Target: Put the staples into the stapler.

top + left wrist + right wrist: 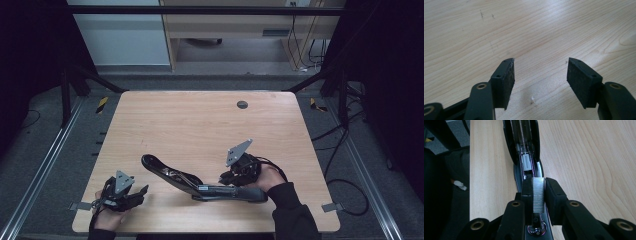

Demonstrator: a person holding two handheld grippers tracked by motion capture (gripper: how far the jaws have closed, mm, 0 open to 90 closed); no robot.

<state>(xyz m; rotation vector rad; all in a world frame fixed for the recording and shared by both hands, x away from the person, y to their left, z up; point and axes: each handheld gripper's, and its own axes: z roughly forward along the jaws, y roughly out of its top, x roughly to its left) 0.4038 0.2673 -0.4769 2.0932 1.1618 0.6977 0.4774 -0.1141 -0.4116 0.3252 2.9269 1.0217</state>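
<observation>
A: So where is the strip of staples [538, 192] now?

B: Pinched between the pads of the right gripper [538, 195], held just above the rear of the opened stapler [200, 182], which lies near the desk's [200, 120] front edge.

A: And the stapler's long axis?

B: In the right gripper view the open channel [526, 162] runs straight ahead, away from the jaws, and the strip lies along that same line. As I judge it, the next move is to lower the strip and slide it forward into the channel.

A: The other hand?

B: The left gripper [540, 75] sits well apart at the front left corner, jaws spread over bare wood. The right is far nearer.
</observation>
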